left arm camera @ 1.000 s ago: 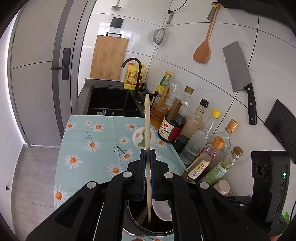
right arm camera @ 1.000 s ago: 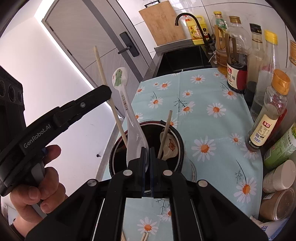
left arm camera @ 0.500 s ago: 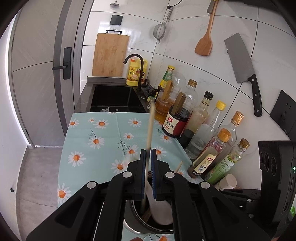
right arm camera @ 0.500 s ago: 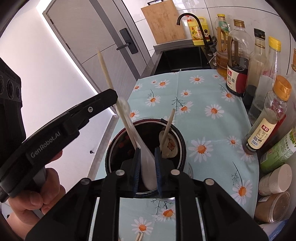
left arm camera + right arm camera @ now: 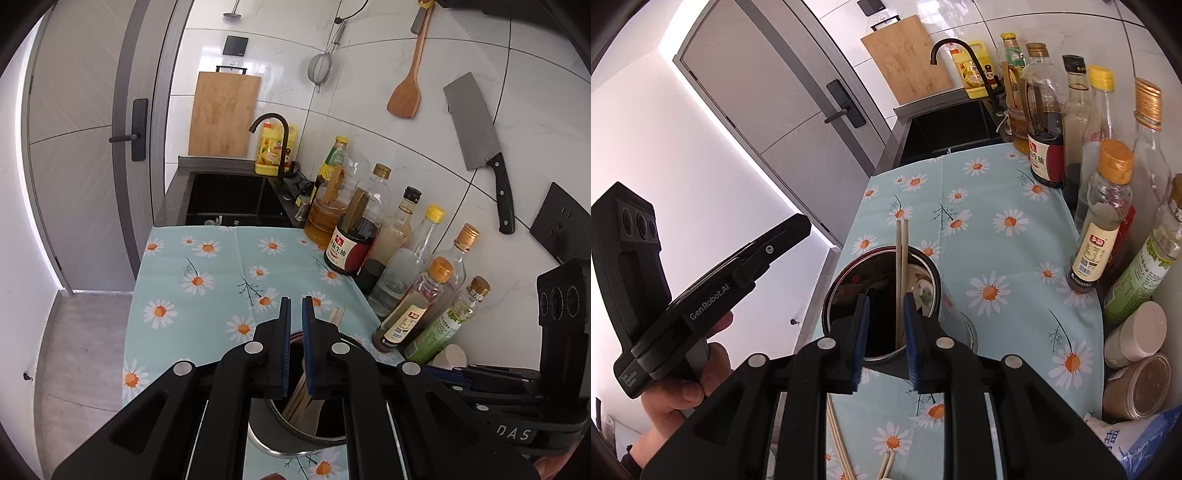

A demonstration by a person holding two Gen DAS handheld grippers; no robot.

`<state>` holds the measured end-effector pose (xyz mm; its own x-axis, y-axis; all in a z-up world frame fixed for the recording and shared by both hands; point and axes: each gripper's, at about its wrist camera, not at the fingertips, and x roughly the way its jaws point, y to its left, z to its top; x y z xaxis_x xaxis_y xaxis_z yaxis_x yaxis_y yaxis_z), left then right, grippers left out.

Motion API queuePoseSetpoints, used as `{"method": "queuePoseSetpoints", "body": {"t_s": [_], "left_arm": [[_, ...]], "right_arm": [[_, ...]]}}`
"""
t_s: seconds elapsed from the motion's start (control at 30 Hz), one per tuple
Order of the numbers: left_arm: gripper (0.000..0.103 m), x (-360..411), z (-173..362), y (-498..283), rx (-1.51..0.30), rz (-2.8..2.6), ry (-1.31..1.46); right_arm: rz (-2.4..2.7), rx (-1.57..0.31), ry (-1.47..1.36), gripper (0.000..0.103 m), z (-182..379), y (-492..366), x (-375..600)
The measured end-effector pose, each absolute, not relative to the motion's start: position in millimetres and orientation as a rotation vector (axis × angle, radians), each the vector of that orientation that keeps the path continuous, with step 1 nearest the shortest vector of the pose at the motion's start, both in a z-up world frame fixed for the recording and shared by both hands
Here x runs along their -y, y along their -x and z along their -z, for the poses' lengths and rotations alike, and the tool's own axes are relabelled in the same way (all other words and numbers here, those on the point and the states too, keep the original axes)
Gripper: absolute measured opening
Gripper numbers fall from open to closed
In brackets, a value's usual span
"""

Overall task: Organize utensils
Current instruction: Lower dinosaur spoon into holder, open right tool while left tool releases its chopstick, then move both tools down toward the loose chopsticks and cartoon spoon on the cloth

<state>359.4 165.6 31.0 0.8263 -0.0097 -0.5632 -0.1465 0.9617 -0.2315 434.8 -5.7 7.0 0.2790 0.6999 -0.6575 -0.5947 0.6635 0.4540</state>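
A kitchen table [image 5: 1008,258] under a pale blue daisy cloth runs back to a black sink, with sauce bottles [image 5: 1046,144] lined along the tiled wall at 3 o'clock. A metal pot [image 5: 938,280] stands on the cloth near the front edge. In the right wrist view, 2 chopsticks [image 5: 900,273] stand in it, leaning toward 12 o'clock past the rim, and a white spoon [image 5: 923,293] lies inside at about 2 o'clock of the opening. More loose chopsticks [image 5: 839,443] lie on the cloth at 6 o'clock of the pot. The right tongs [image 5: 885,312] hang above the pot mouth, spread, pinching nothing. The left tongs [image 5: 296,314] also sit over the pot [image 5: 266,424], slightly parted with nothing between the pads. A cleaver [image 5: 480,140] and wooden spatula [image 5: 406,92] hang on the wall
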Motion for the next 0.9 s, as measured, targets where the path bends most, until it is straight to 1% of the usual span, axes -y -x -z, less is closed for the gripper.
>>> {"method": "queuePoseSetpoints", "body": {"t_s": [0.23, 0.33, 0.5, 0.53, 0.57, 0.6, 0.73, 0.9], "left_arm": [[0.007, -161, -45, -332, -0.578, -0.060, 0.260], [0.007, -161, -46, -320, -0.581, -0.054, 0.262], [0.007, -160, -44, -297, -0.583, -0.051, 0.268], [0.015, -161, -43, -293, -0.583, -0.050, 0.271], [0.034, -161, -42, -287, -0.583, -0.048, 0.274], [0.040, -161, -41, -282, -0.582, -0.046, 0.280], [0.041, -162, -32, -263, -0.594, -0.044, 0.296], [0.041, -163, -19, -241, -0.613, -0.032, 0.330]], "right_arm": [[-0.914, -0.956, -0.157, 0.028, -16, -411, 21], [-0.931, -0.959, -0.165, 0.032, -18, -399, 26], [-0.962, -0.983, -0.182, 0.033, -18, -377, 36], [-0.967, -0.989, -0.185, 0.033, -17, -373, 38], [-0.971, -0.997, -0.184, 0.035, -16, -367, 40], [-0.974, -1.002, -0.181, 0.036, -14, -363, 42], [-0.968, -1.026, -0.170, 0.037, -3, -349, 50], [-0.952, -1.058, -0.178, 0.044, 13, -338, 62]]}}
